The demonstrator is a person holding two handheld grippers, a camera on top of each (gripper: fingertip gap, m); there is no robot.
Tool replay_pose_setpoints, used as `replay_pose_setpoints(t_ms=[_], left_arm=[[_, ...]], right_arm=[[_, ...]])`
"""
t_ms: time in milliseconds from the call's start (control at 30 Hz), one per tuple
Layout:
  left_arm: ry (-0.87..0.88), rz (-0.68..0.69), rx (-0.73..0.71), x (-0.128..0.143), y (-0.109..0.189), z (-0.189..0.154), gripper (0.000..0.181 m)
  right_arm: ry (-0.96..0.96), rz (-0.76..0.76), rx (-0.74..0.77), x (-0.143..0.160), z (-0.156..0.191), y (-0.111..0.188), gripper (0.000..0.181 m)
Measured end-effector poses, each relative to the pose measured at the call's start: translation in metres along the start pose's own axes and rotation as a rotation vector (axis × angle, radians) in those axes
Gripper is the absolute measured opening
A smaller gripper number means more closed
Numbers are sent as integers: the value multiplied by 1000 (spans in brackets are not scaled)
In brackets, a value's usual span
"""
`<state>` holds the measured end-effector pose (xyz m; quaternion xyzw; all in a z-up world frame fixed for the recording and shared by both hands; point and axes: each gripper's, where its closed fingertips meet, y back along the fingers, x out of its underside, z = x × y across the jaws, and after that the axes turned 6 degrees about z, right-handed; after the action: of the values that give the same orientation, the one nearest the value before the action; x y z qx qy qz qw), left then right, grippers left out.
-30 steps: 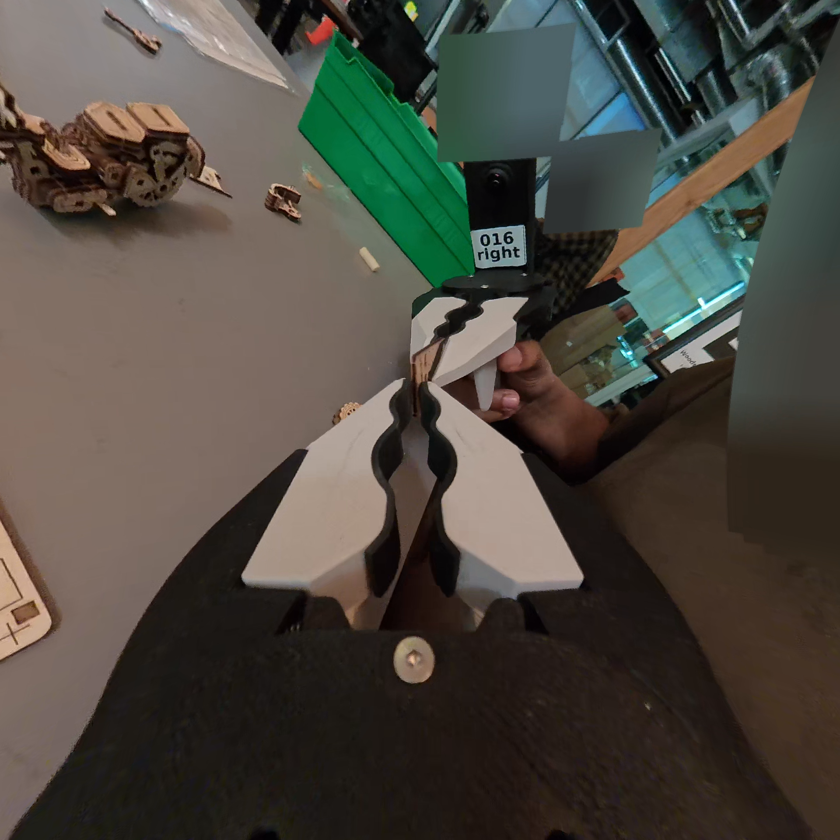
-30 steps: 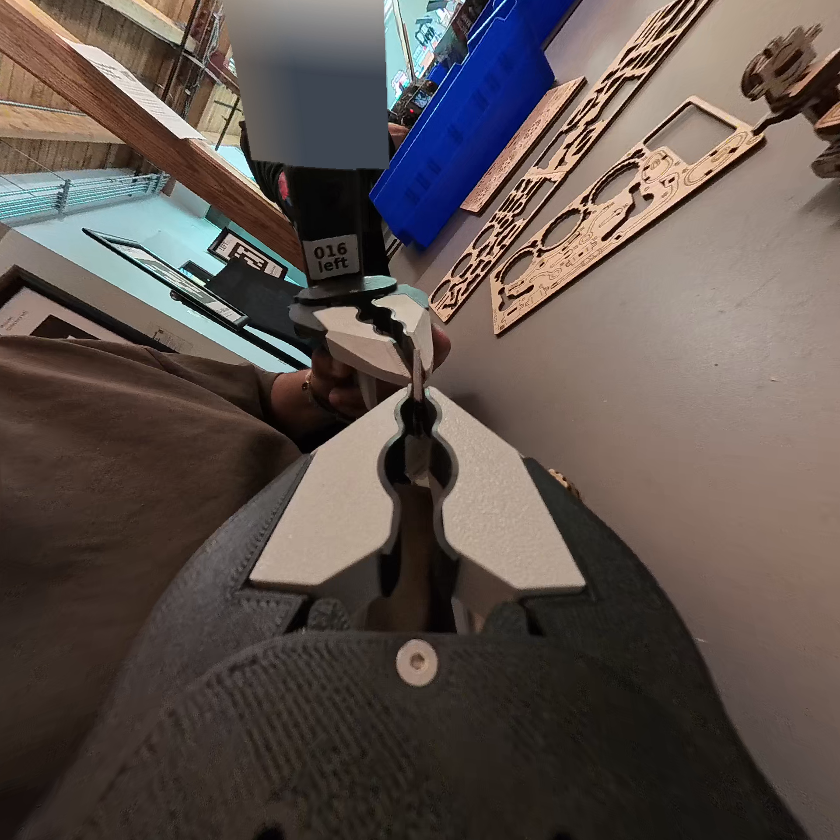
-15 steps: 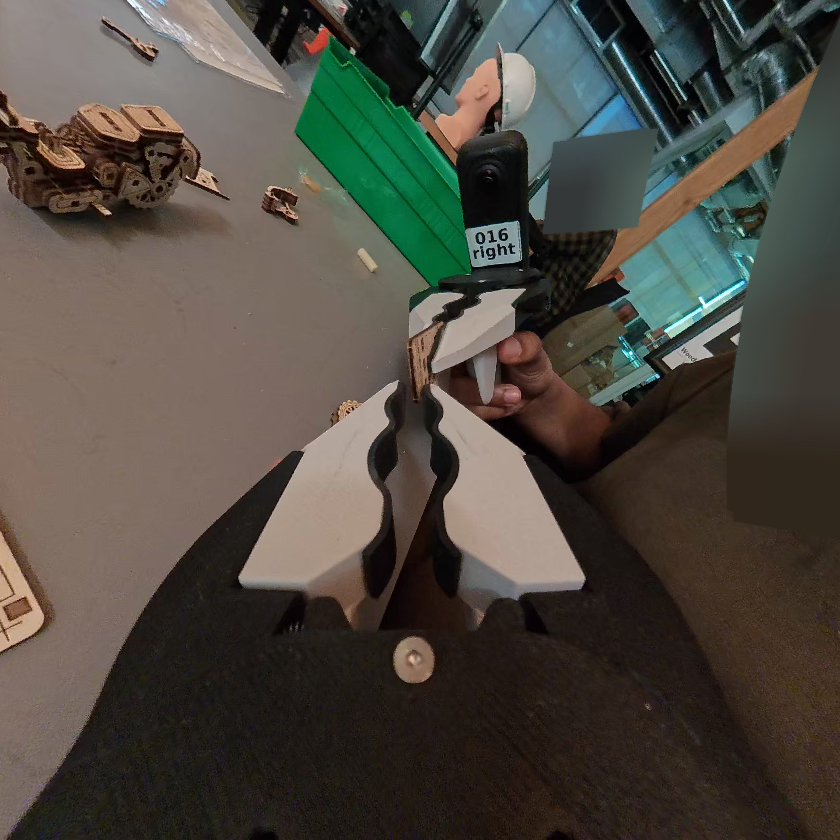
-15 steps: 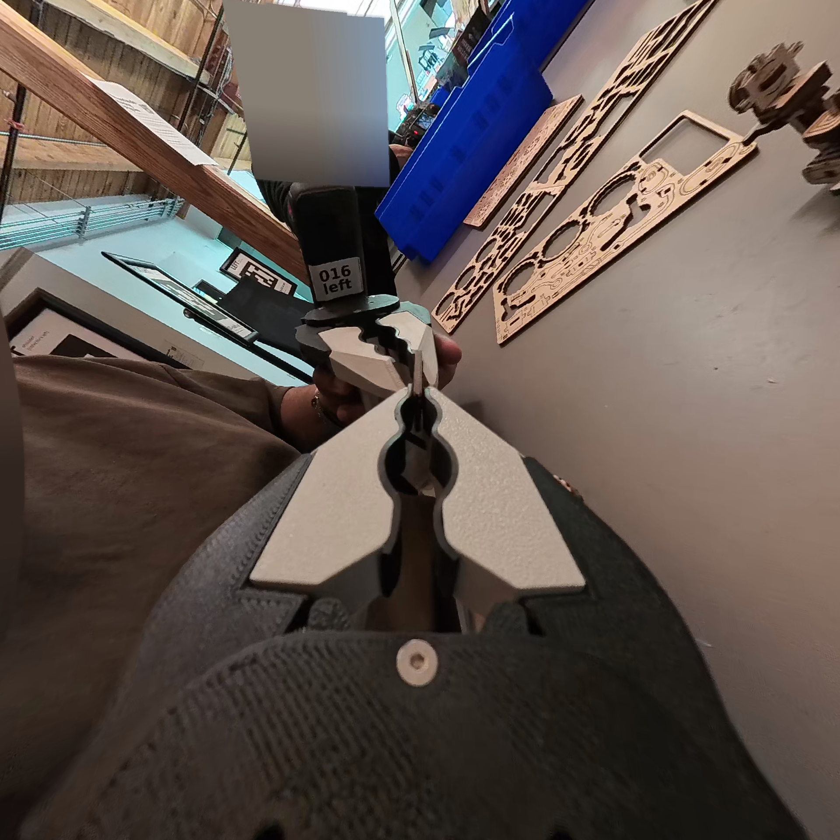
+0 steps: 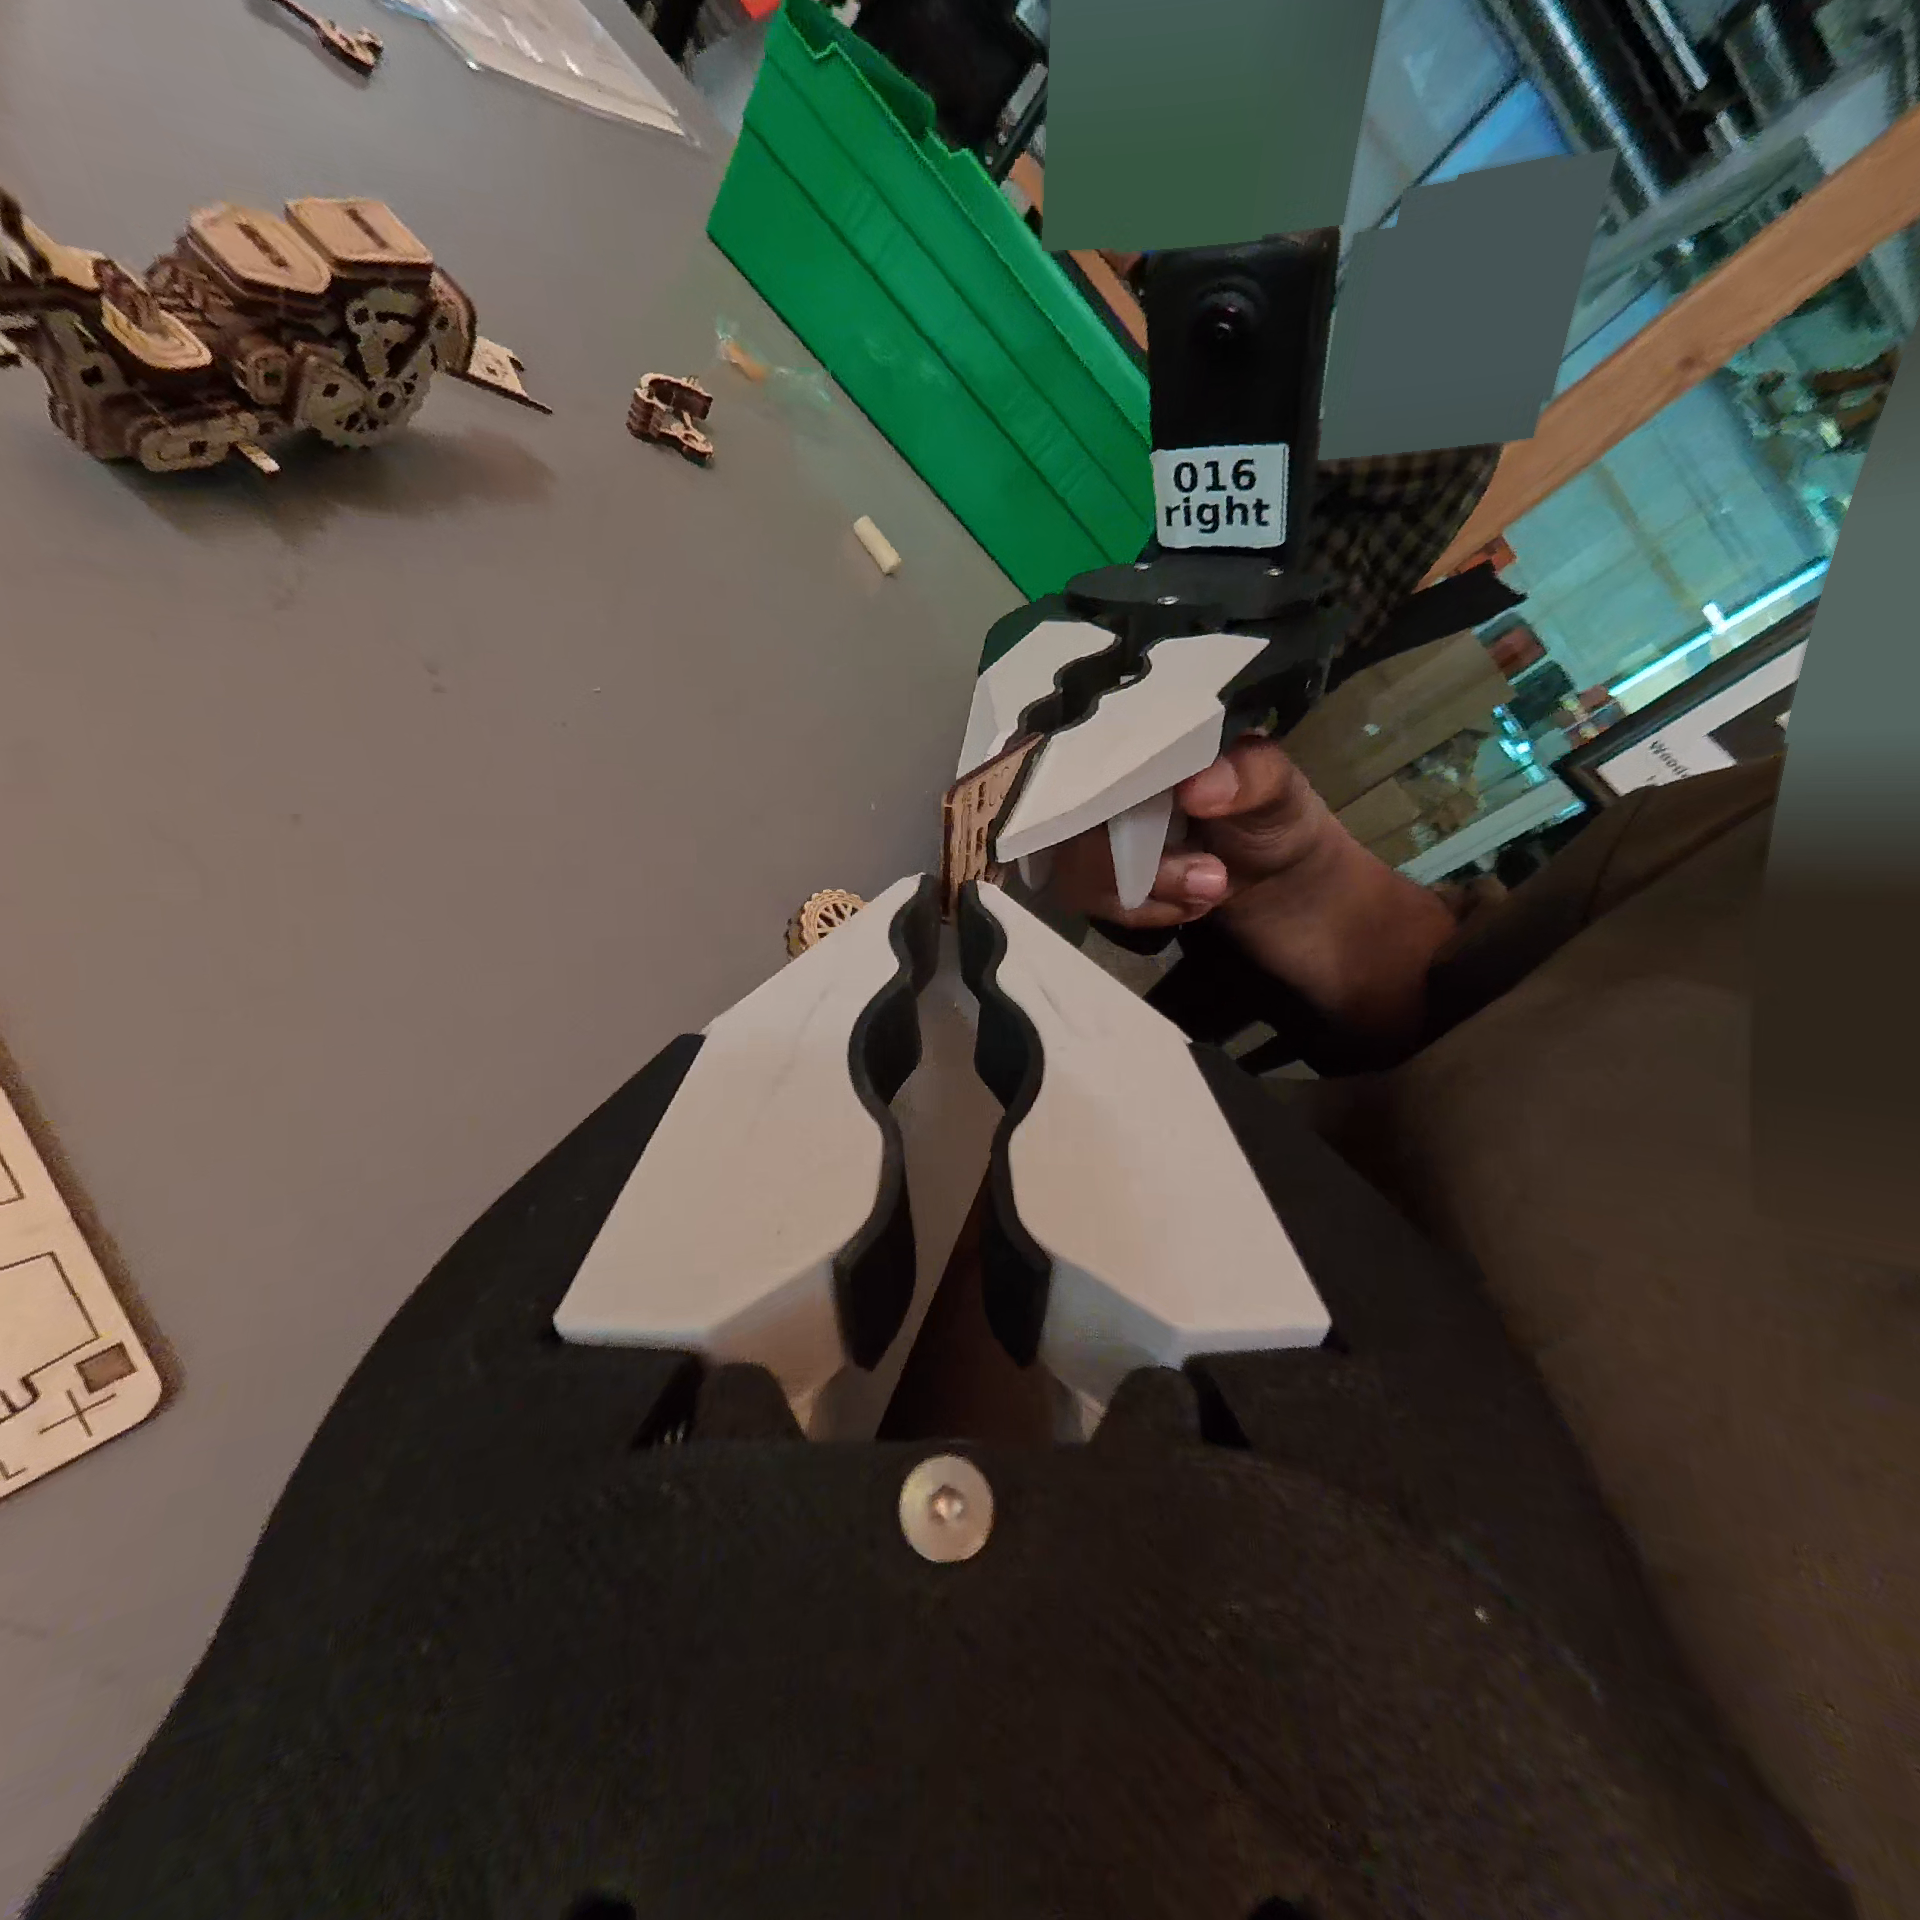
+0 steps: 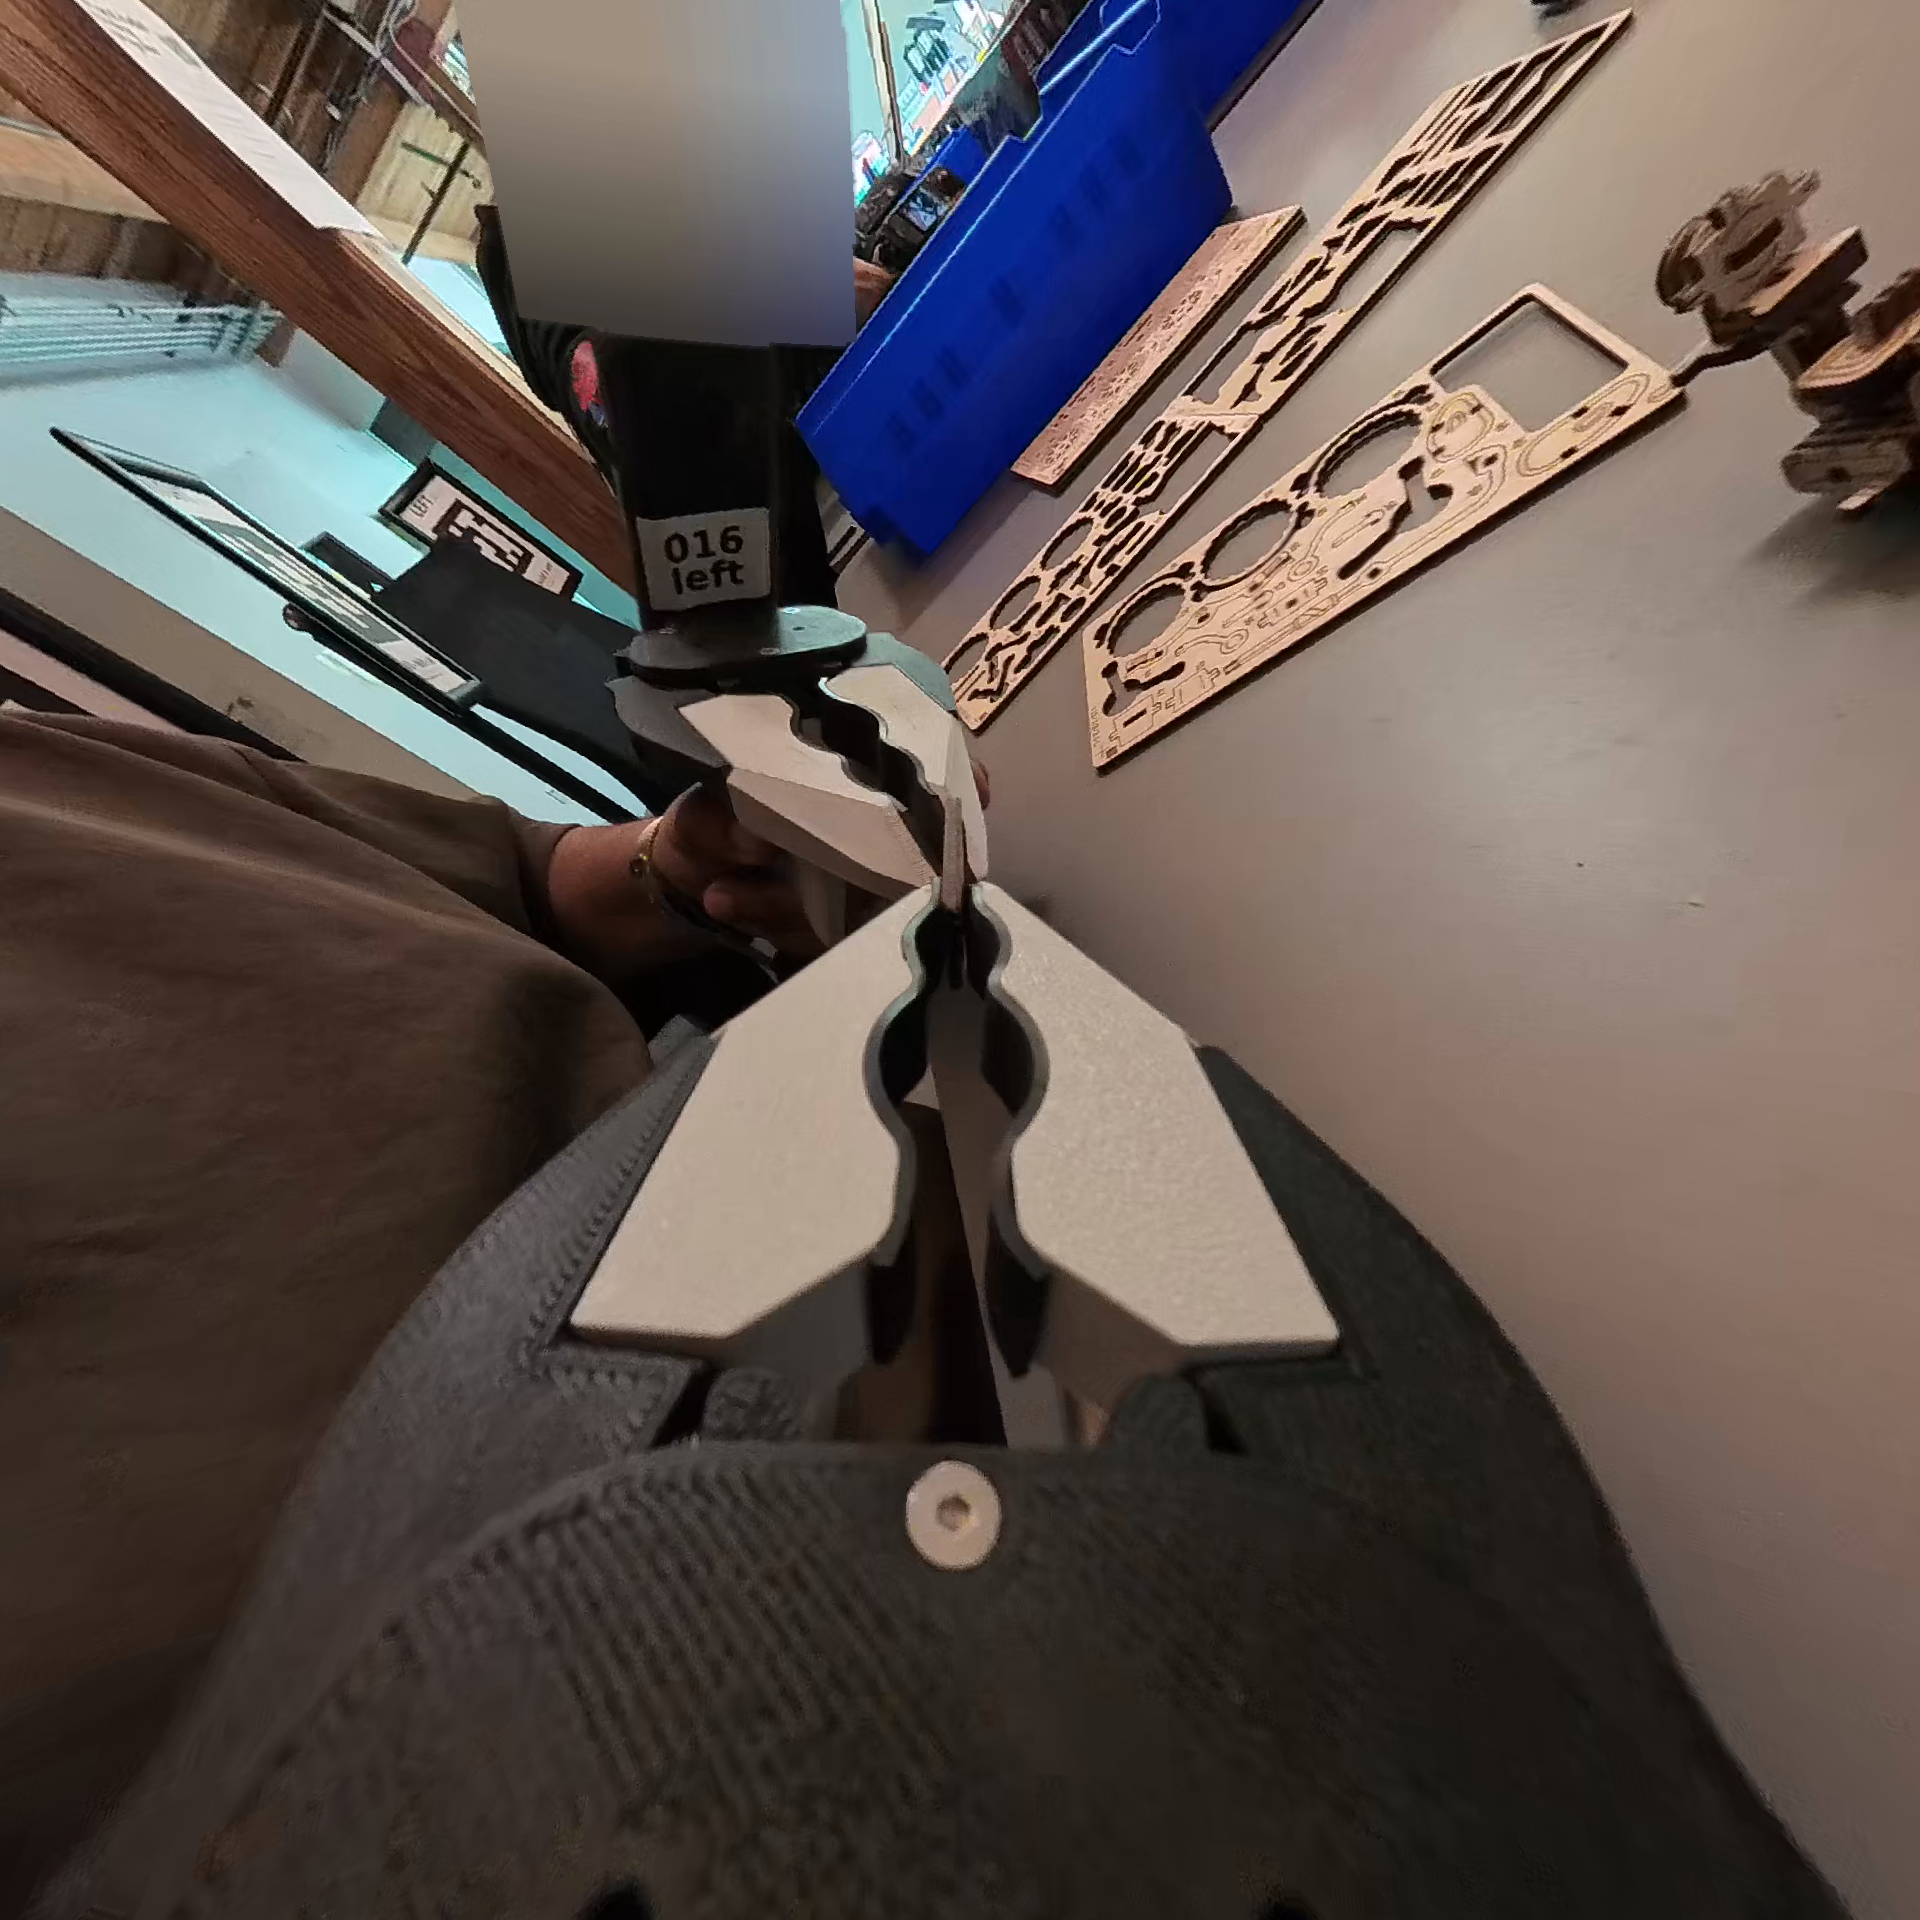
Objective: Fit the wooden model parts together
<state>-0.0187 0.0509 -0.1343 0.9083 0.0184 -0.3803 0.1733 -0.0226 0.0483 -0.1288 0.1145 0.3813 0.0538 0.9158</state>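
thin laser-cut plywood is what this job is all about, and it shows. up in the middle of the left wrist view the right gripper [image 5: 1003, 821] has its jaws pinched on a small flat wooden piece [image 5: 971, 821] with little cut-outs in it. the left gripper [image 5: 943, 902] meets it tip to tip, jaws narrowed to a slit right at the lower edge of that piece. whether the left one is gripping the same piece or a second sliver of wood, i honestly can't tell; the right wrist view only shows a thin edge-on strip [image 6: 951, 868] running between the two sets of tips, with the left gripper [image 6: 961, 847] above and the right gripper [image 6: 951, 920] below.

handling-wise i'd guess this stuff weighs next to nothing, stiff along its face but easy to snap at the narrow bridges between cut-outs. so i'd hold it on solid wood near an edge, flat faces against the pads, and push straight in line, no twisting.

everything is held in the air above the grey worktop [image 5: 364, 727]. lower down sits a tiny gear [image 5: 826, 920], upper left the half-built model [image 5: 249, 332], and a green bin [image 5: 914, 301] behind. the right wrist view has punched-out sheets [image 6: 1351, 499] and a blue bin [image 6: 1018, 343] at the upper right.
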Motion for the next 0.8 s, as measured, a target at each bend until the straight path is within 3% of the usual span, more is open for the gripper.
replay_pose_setpoints(t_ms=[300,800], left_arm=[[-122,-41,-88,-4,2,4,2],[-93,-92,-163,-11,5,14,5]], right_arm=[[4,-12,52,-2,-4,-1,0],[56,-47,218,-7,-10,-4,0]])
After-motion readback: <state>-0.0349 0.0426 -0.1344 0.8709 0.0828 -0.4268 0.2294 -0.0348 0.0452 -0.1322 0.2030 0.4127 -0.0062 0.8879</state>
